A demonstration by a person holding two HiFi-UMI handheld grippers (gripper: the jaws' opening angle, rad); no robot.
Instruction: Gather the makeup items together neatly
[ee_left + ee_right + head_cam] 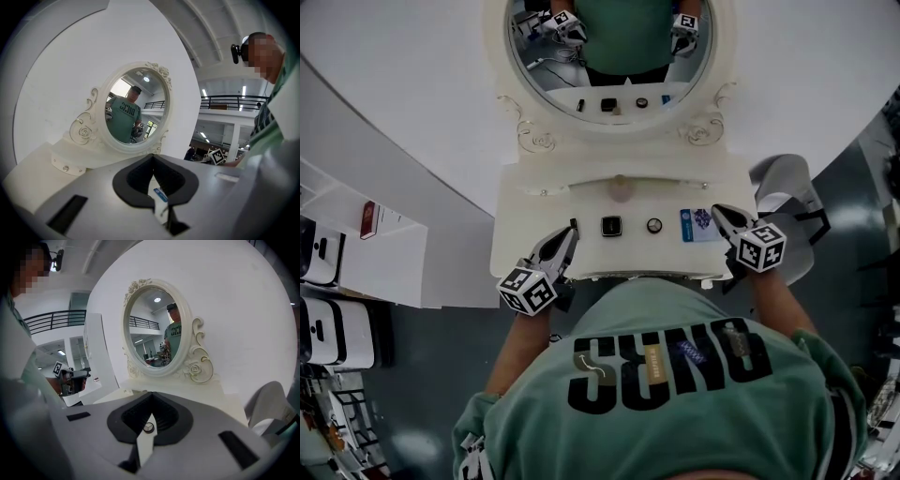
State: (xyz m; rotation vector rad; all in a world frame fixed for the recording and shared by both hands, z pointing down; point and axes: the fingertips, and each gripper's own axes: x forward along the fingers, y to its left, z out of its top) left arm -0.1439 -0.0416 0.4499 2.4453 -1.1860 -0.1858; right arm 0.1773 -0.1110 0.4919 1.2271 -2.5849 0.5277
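On the white vanity top [534, 202] lie a slim black tube [573, 224], a square black compact [611, 226], a small round pot [654, 225] and a blue-and-white packet [697, 225], spaced in a row. My left gripper [571, 236] is shut, and its tips sit right at the black tube; I cannot tell whether they touch it. In the left gripper view the left gripper [152, 157] has nothing between its jaws, and the packet [160, 194] shows below. My right gripper [716, 211] is shut and empty, just right of the packet. Under the right gripper [151, 394] I see the round pot [148, 427].
An oval framed mirror [534, 131] stands at the back of the vanity, with a small beige knob [622, 188] below it. A grey chair [787, 183] is at the right. White shelving [389, 258] stands on the left. The vanity's front edge runs just before my body.
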